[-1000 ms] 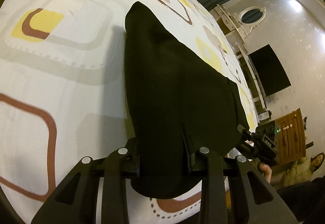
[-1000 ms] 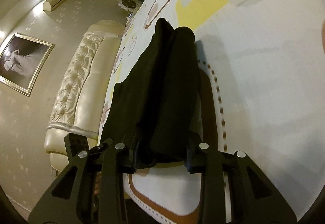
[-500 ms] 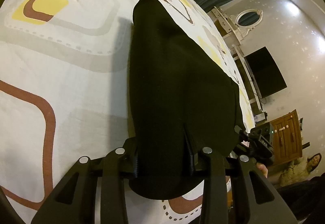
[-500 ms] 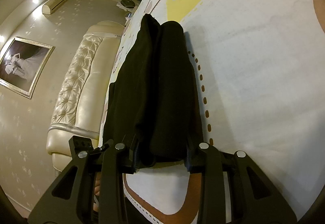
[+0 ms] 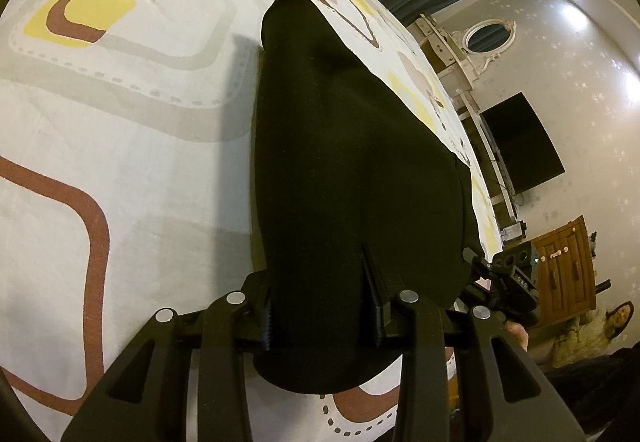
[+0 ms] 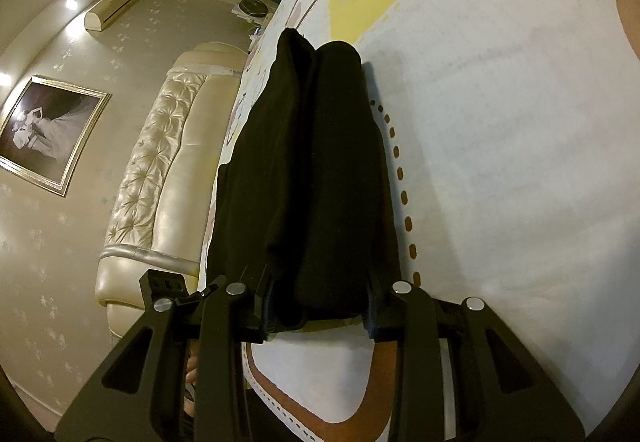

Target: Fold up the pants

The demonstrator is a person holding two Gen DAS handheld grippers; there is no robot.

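The black pants (image 5: 344, 169) hang stretched between my two grippers above the patterned bed sheet (image 5: 120, 145). My left gripper (image 5: 324, 306) is shut on one end of the near edge; the cloth drapes over its fingers and hides the tips. My right gripper (image 6: 316, 302) is shut on the other end of the pants (image 6: 312, 169), which show as two long folds running away toward the bed. The right gripper also shows in the left wrist view (image 5: 508, 278) at the far corner of the cloth.
A cream tufted headboard (image 6: 160, 177) lies left of the bed in the right wrist view. A framed picture (image 6: 44, 133) hangs on the wall. A dark TV (image 5: 520, 145), a wooden cabinet (image 5: 568, 266) and a seated person (image 5: 616, 318) are beyond the bed.
Both grippers have carried the pants further over the bed; the sheet pattern has slid back under them. The grip on the cloth is unchanged.
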